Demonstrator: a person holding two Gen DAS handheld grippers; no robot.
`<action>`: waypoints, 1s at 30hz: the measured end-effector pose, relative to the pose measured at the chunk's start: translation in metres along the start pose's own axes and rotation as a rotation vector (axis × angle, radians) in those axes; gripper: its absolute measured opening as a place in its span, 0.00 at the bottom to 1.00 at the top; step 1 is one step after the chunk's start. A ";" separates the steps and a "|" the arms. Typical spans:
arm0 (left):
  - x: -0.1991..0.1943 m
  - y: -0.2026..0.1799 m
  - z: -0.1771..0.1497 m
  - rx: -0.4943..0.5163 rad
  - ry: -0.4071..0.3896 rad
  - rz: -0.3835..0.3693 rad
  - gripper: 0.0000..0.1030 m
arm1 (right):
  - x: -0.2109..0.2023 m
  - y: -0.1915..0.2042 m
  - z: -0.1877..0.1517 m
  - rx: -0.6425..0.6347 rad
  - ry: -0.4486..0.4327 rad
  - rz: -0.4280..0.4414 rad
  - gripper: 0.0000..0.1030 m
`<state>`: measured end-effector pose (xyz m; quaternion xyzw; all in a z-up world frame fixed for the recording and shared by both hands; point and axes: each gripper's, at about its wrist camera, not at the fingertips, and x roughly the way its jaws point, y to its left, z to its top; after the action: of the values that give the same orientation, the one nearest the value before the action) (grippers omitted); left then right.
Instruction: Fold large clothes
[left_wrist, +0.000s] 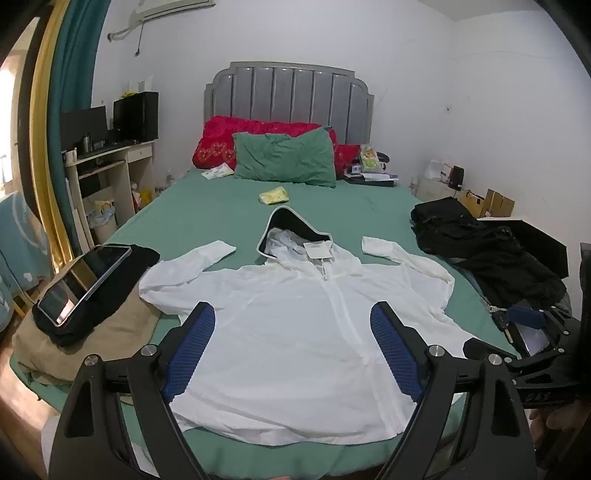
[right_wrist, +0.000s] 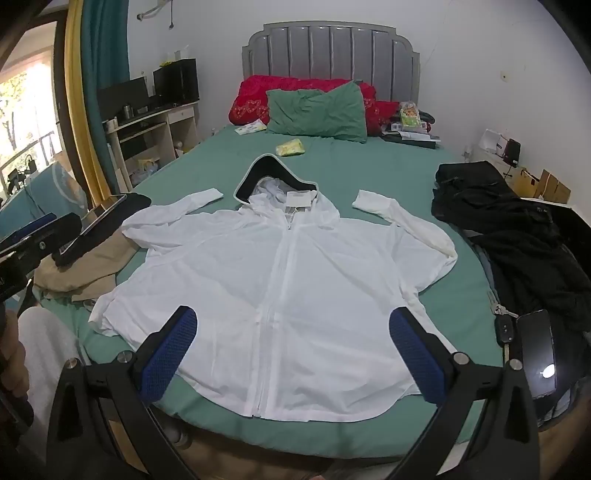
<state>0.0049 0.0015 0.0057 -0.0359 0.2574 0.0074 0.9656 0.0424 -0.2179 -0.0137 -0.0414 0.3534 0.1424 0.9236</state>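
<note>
A white hooded zip jacket (left_wrist: 295, 332) (right_wrist: 280, 273) lies flat, front up, on the green bed sheet (left_wrist: 207, 218) (right_wrist: 388, 173). Its sleeves are spread to both sides and its dark-lined hood (left_wrist: 288, 225) (right_wrist: 273, 173) points toward the pillows. My left gripper (left_wrist: 293, 314) hovers over the jacket's lower half, open, with nothing between its blue pads. My right gripper (right_wrist: 293, 321) hangs above the hem, open and empty too. In the left wrist view the right gripper's body (left_wrist: 532, 325) shows at the right edge.
Black clothes (left_wrist: 491, 254) (right_wrist: 509, 229) are heaped at the bed's right side, with a phone (right_wrist: 535, 354) and a car key (right_wrist: 504, 326) nearby. A tablet (left_wrist: 85, 280) rests on dark and tan garments at the left. Pillows (left_wrist: 284, 158) and a yellow packet (left_wrist: 273, 195) lie beyond.
</note>
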 end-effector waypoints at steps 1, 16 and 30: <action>0.000 -0.001 -0.001 0.002 -0.004 0.002 0.86 | 0.000 0.000 0.000 0.000 -0.001 0.000 1.00; -0.001 -0.005 0.001 0.008 -0.009 0.006 0.86 | -0.001 0.000 0.002 -0.002 -0.006 -0.002 1.00; -0.002 -0.004 0.001 0.007 -0.008 0.004 0.86 | -0.001 -0.001 0.000 -0.003 -0.009 -0.003 1.00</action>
<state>0.0038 -0.0025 0.0080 -0.0319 0.2537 0.0088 0.9667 0.0419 -0.2186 -0.0126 -0.0426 0.3490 0.1414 0.9254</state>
